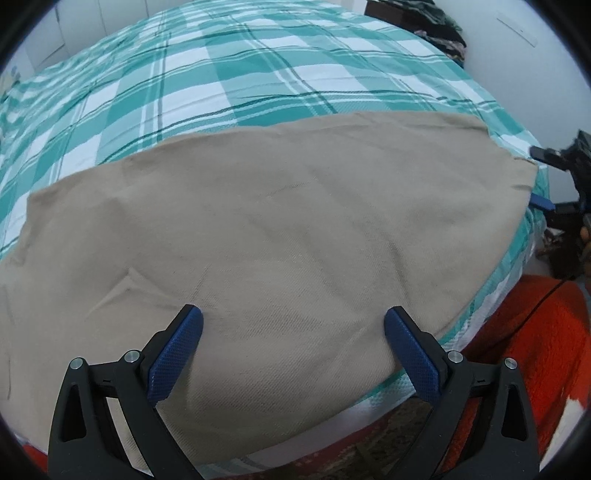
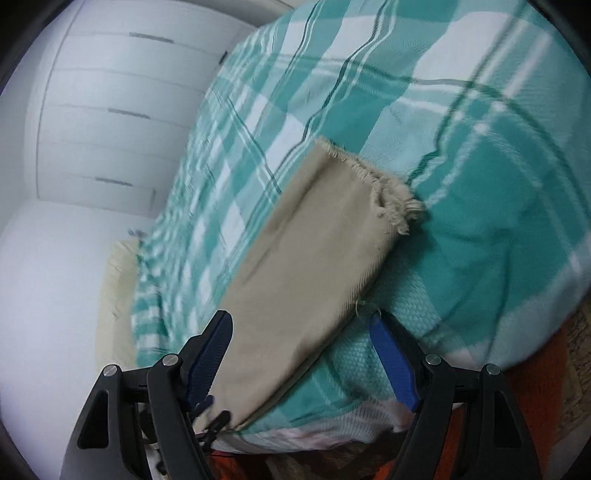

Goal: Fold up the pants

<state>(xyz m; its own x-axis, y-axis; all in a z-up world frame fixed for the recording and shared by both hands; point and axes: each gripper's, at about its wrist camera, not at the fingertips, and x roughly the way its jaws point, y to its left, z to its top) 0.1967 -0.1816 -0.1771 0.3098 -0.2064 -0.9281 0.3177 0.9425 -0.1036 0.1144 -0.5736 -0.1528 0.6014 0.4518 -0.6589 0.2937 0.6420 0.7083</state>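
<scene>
Beige pants [image 1: 258,229] lie flat across the near edge of a bed with a teal and white plaid cover [image 1: 258,74]. My left gripper [image 1: 293,317] hovers open over the cloth, with nothing pinched between its blue pads. In the right wrist view one pant leg [image 2: 303,258] runs away from me to a frayed hem [image 2: 388,195]. My right gripper [image 2: 299,321] is open and straddles that leg near the bed's edge, one finger on each side. It also shows at the hem end, as the right gripper [image 1: 537,177], in the left wrist view.
An orange rug [image 1: 535,350] covers the floor beside the bed. White wardrobe doors [image 2: 110,110] stand beyond the far side. Dark clutter [image 1: 443,26] sits at the back corner. The bed's edge [image 2: 332,435] runs just under my right gripper.
</scene>
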